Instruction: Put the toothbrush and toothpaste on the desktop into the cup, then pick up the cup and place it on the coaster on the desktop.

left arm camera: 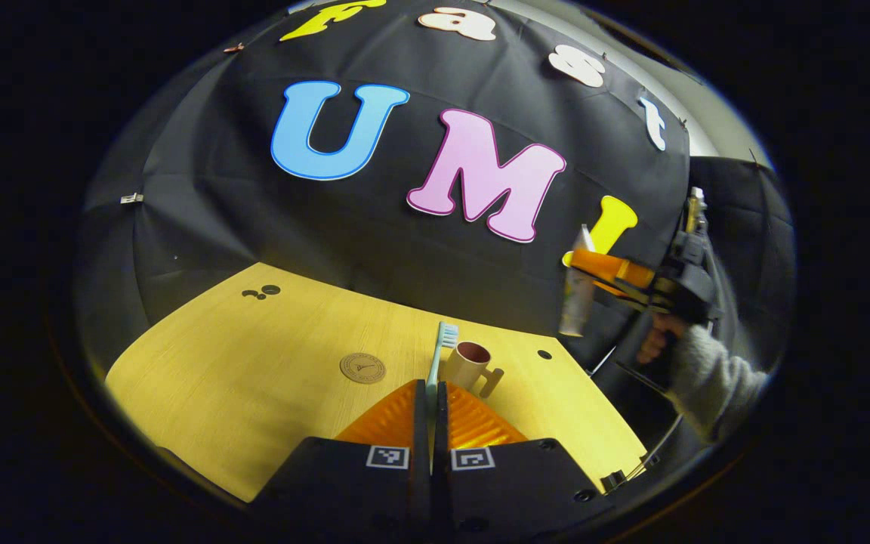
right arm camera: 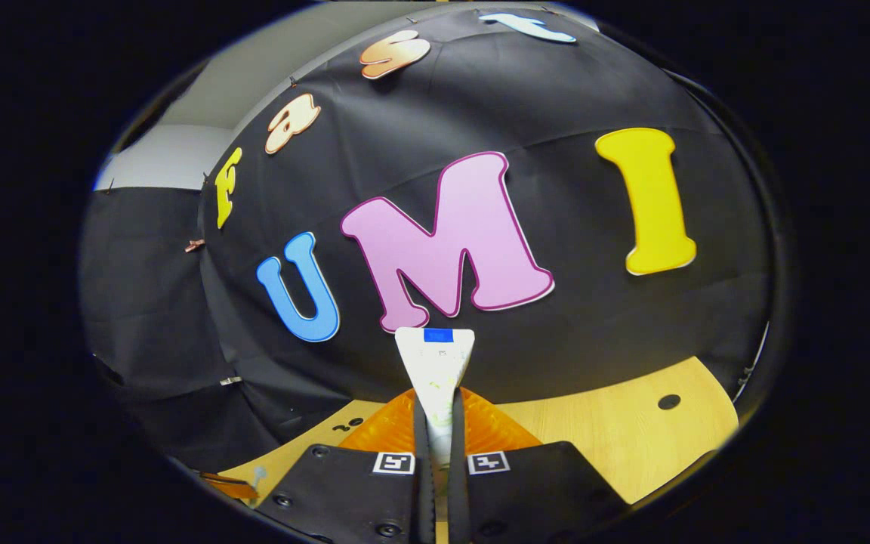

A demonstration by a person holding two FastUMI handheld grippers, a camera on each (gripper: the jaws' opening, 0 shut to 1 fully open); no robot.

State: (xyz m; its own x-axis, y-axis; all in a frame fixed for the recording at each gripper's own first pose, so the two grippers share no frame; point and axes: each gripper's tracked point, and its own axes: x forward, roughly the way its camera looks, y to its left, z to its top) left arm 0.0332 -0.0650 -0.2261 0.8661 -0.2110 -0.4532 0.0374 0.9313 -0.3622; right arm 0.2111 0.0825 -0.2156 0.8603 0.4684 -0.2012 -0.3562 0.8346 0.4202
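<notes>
In the left gripper view, my left gripper [left arm camera: 430,389] is shut on a light blue toothbrush [left arm camera: 442,344] whose bristled head points up and away. Just past it, to the right, a beige cup [left arm camera: 469,363] with a dark red inside and a side handle stands upright on the wooden desktop [left arm camera: 254,363]. A round brown coaster [left arm camera: 362,368] lies to the cup's left. My right gripper [left arm camera: 584,266] hangs in the air above the desktop's right edge, holding a white toothpaste tube [left arm camera: 575,302]. In the right gripper view, my right gripper [right arm camera: 439,406] is shut on that tube [right arm camera: 436,366], flat crimped end up.
A hand [left arm camera: 654,344] in a grey sleeve [left arm camera: 707,381] holds the right gripper. The desktop has small dark holes at the far left [left arm camera: 265,291] and near the cup [left arm camera: 544,353]. The black cloth wall stands close behind the desktop. Bare wood [right arm camera: 631,431] lies below the right gripper.
</notes>
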